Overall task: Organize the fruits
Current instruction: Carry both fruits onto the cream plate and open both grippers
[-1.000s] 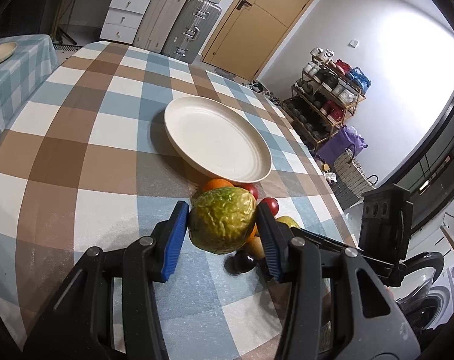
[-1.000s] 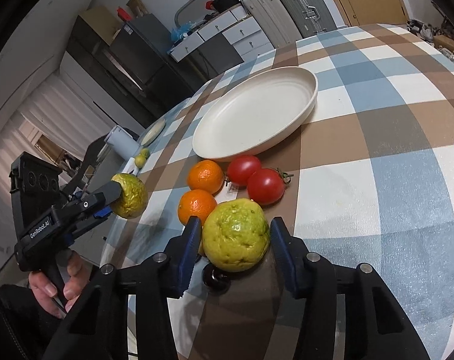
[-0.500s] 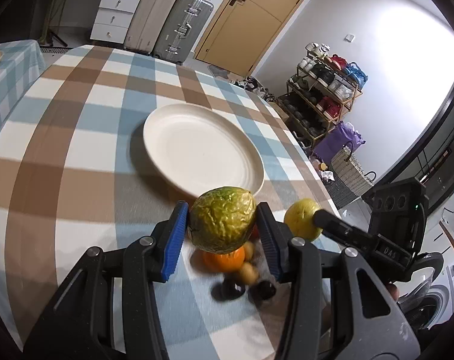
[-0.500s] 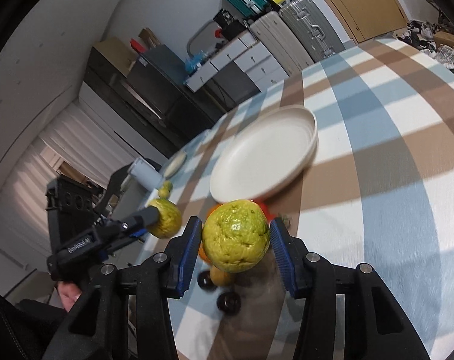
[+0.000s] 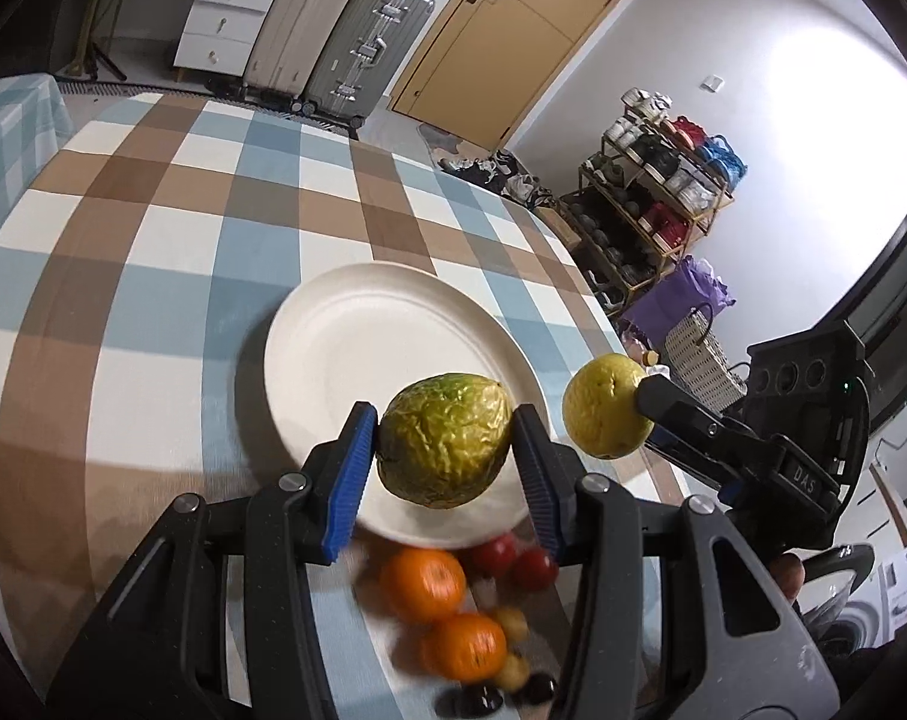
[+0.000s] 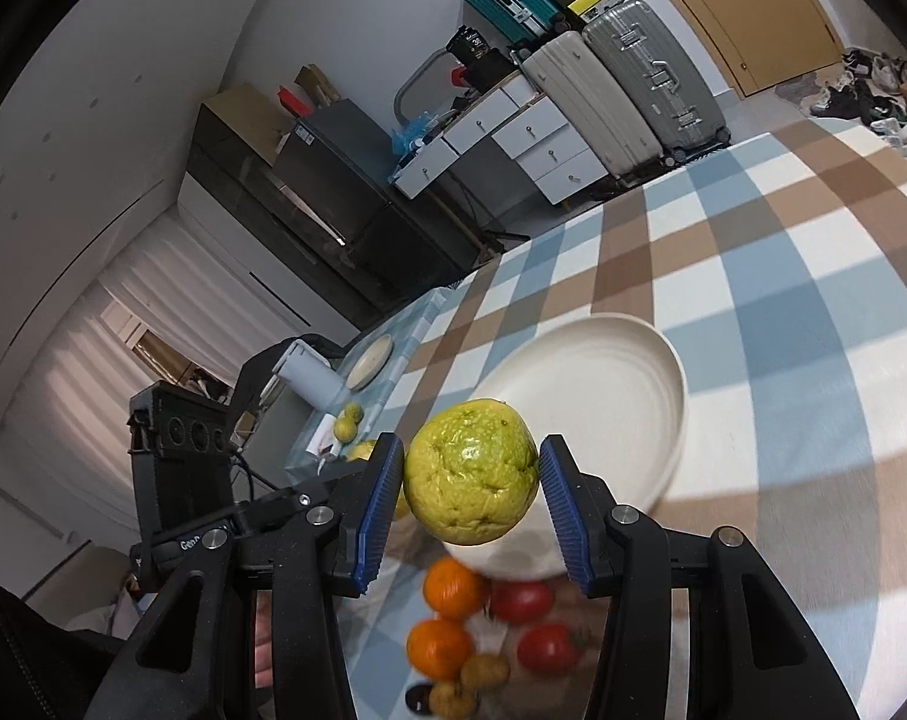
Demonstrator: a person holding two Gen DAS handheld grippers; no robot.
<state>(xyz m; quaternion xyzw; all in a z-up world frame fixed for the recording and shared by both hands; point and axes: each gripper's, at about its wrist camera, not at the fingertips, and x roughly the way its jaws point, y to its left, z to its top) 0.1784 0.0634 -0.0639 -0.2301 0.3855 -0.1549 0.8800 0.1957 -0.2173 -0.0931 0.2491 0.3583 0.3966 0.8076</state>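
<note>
My left gripper (image 5: 444, 457) is shut on a wrinkled dark green fruit (image 5: 443, 439) and holds it in the air over the near rim of the empty cream plate (image 5: 357, 354). My right gripper (image 6: 471, 483) is shut on a yellow-green guava (image 6: 471, 471), also raised above the plate's (image 6: 621, 396) near edge. The guava shows in the left wrist view (image 5: 603, 414) too. On the checked tablecloth below lie two oranges (image 5: 426, 585), two tomatoes (image 6: 522, 600) and a few small brown and dark fruits (image 6: 483, 669).
The table's right edge (image 5: 597, 312) drops to the floor near a shoe rack (image 5: 657, 180). A second table (image 6: 363, 372) with a small plate and fruits stands to the left. Suitcases (image 5: 333, 36) and drawers line the far wall.
Both grippers have risen with their fruits and moved forward from over the fruit pile to above the plate's near rim. The loose fruits stay on the cloth.
</note>
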